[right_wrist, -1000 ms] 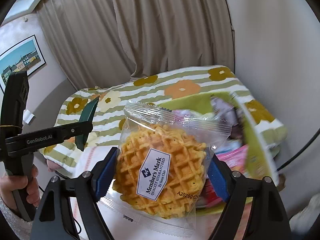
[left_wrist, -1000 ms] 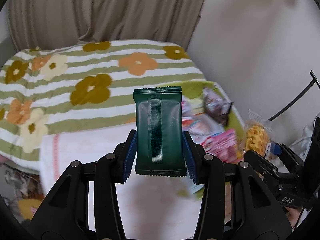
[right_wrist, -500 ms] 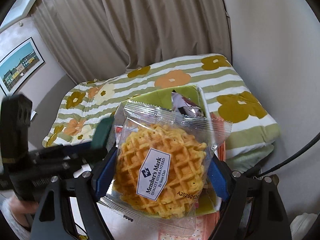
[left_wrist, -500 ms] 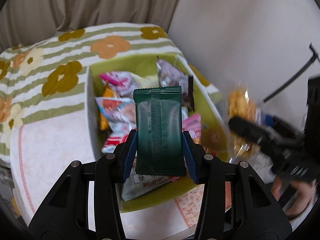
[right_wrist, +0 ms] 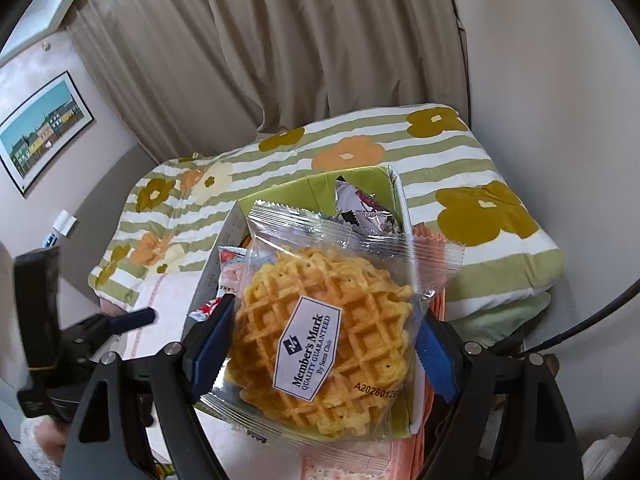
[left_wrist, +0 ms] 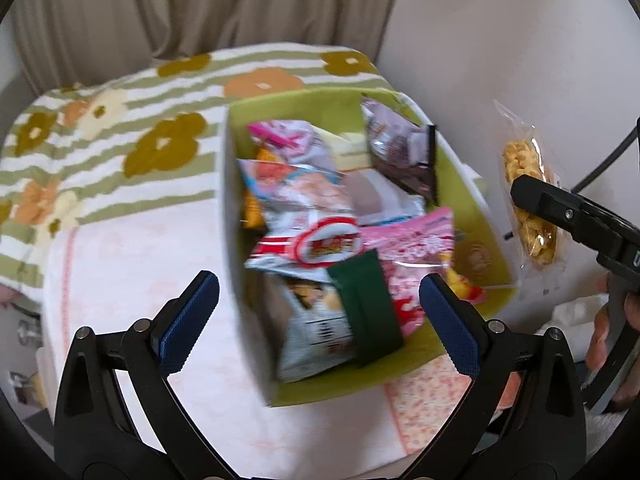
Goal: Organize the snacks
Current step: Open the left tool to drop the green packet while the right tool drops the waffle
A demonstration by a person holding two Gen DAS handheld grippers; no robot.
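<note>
My left gripper [left_wrist: 320, 312] is open and empty above the near end of a green box [left_wrist: 476, 216] that holds several snack packets. A dark green packet [left_wrist: 366, 308] lies in the box between my fingers, apart from both pads. My right gripper [right_wrist: 324, 344] is shut on a clear-wrapped waffle [right_wrist: 324, 336] labelled Member's Mark, held above the box [right_wrist: 320, 188]. The waffle also shows in the left wrist view [left_wrist: 528, 204], to the right of the box. The left gripper shows at the left in the right wrist view [right_wrist: 128, 318].
The box stands on a pink-patterned cloth [left_wrist: 132, 272] over a low table. Behind lies a green striped flower blanket [left_wrist: 120, 128], with beige curtains [right_wrist: 280, 60] beyond. A white wall [left_wrist: 500, 32] is on the right, with a black cable [right_wrist: 580, 324].
My left gripper has opened and the dark green packet has dropped into the box. My right gripper has moved over the box with the waffle still held.
</note>
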